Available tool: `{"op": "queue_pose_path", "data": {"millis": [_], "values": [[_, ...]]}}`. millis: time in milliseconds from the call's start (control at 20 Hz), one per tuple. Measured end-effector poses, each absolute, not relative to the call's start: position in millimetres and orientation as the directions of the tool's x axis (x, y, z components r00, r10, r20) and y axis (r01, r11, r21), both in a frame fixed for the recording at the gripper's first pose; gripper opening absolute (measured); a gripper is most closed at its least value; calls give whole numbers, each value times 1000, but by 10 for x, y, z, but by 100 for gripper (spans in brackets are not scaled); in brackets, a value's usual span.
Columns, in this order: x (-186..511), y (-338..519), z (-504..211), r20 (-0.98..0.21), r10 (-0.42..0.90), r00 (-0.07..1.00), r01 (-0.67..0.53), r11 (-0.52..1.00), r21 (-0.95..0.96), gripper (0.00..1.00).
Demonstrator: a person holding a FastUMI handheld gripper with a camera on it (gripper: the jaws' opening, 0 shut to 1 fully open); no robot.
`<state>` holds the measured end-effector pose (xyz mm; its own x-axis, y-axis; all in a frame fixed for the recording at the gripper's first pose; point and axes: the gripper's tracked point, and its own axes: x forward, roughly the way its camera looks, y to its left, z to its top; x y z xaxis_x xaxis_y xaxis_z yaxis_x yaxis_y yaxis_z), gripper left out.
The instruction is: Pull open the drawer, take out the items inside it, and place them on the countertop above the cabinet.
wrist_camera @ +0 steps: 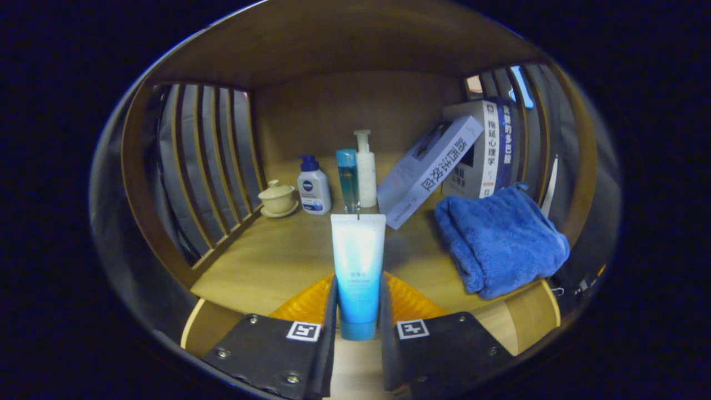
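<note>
1. Gripper point(358, 311) fingers squeeze a blue and white tube point(358, 266) from both sides, down near its cap end.
2. That tube stands up tall between the fingers. Its long side points up and away from the gripper, with the flat sealed end on top and the cap at the bottom.
3. It looks smooth and a bit soft, like a squeezy plastic tube.
4. Under the tube is the wooden countertop point(266, 261), pale and flat. The cap looks close to the wood, but I cannot tell if it touches yet.
5. My guess is the tube only needs to be set down and let go, right where it is.
6. Beyond the tube stand three bottles close together: a short white pump bottle point(314, 189), a thin blue bottle point(348, 178) and a tall white pump bottle point(365, 169).
7. Beside the short bottle sits a small cream cup with a lid point(276, 197) on a saucer.
8. On the other side lies a fluffy blue towel point(500, 239), folded and soft.
9. Behind the towel some books point(483, 150) stand, and one box-like book point(427, 169) leans over toward the bottles.
10. Wooden slats point(205, 166) make the side walls.
</note>
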<state>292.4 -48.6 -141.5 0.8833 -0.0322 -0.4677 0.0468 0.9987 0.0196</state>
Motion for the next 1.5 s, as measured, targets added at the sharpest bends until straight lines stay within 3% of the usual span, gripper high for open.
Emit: {"op": "queue_pose_path", "data": {"millis": [400, 600, 750, 1000, 1500], "values": [[3183, -505, -1618, -471, -67, 880, 79, 997, 6, 37], [3172, -505, -1617, -461, -84, 883, 90, 996, -8, 42], [3035, -475, -1420, -442, -91, 892, 109, 994, 15, 67], [2654, -400, -1014, -415, -63, 908, 109, 990, 90, 99], [1545, -320, -257, -307, 1, 952, 5, 1000, 19, 100]]}}
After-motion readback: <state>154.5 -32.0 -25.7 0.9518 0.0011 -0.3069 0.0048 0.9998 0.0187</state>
